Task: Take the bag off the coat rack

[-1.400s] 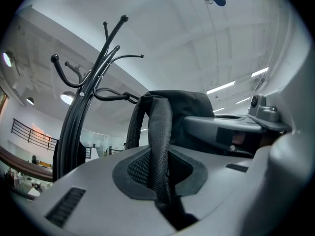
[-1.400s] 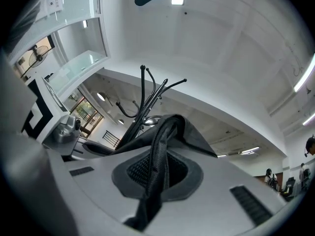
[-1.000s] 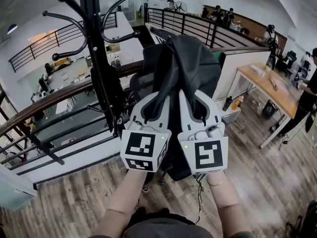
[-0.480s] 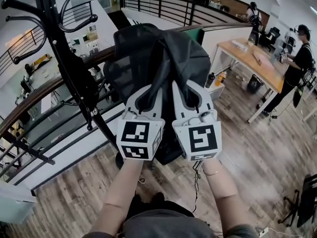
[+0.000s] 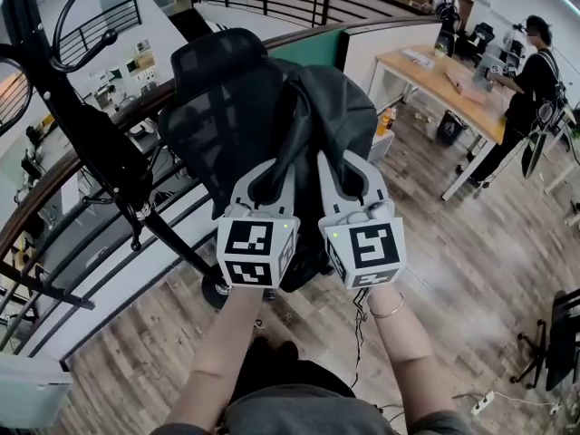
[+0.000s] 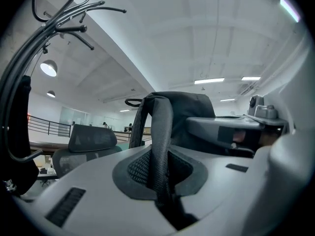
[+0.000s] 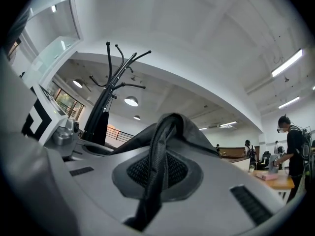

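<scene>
The bare left forearm (image 5: 220, 347) and bare right forearm (image 5: 410, 356) reach forward side by side, close together. The left white plastic tool (image 5: 270, 181), with a black-and-white marker cube at its back, points level. Its jaws pinch a black woven bag strap (image 6: 160, 146). The right white plastic tool (image 5: 346, 178) tips up a little, and its jaws pinch a second black strap (image 7: 156, 156). A thin bangle (image 5: 391, 311) circles the right wrist.

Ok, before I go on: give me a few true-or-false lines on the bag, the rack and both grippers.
1. The left gripper is shut on a strap of the bag. True.
2. The right gripper is open and empty. False: it is shut on the other strap.
3. The bag hangs from a hook of the coat rack. False: it is clear of the rack, held by both grippers.
4. An office chair stands behind the bag. True.
</scene>
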`<action>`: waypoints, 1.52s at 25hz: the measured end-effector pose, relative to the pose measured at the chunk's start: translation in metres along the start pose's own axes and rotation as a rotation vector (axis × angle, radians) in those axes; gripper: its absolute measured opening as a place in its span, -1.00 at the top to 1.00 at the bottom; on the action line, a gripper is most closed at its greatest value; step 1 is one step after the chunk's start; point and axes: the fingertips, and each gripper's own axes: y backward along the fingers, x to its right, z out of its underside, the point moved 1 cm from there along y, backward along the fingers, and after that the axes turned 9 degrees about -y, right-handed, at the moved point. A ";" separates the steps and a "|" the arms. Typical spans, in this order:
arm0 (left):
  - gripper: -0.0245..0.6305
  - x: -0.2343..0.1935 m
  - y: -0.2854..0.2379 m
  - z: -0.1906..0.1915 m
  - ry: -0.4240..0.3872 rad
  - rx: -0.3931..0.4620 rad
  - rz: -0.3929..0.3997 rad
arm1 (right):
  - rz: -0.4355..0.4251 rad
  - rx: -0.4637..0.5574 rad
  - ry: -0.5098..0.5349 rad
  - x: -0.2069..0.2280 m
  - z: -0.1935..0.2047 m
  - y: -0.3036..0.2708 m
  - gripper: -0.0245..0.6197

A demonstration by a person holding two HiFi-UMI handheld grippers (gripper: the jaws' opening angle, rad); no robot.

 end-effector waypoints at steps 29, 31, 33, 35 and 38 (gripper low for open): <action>0.77 -0.049 -0.136 0.167 0.129 -0.186 0.148 | 0.156 -0.255 -0.229 0.063 0.180 -0.116 0.90; 0.77 -0.051 -0.145 0.181 0.134 -0.200 0.155 | 0.165 -0.271 -0.241 0.066 0.195 -0.124 0.90; 0.77 -0.053 -0.152 0.196 0.141 -0.216 0.161 | 0.173 -0.287 -0.254 0.069 0.210 -0.130 0.90; 0.77 -0.056 -0.161 0.211 0.149 -0.233 0.164 | 0.177 -0.305 -0.267 0.073 0.226 -0.138 0.90; 0.77 -0.061 -0.176 0.232 0.155 -0.260 0.162 | 0.180 -0.332 -0.287 0.080 0.249 -0.151 0.90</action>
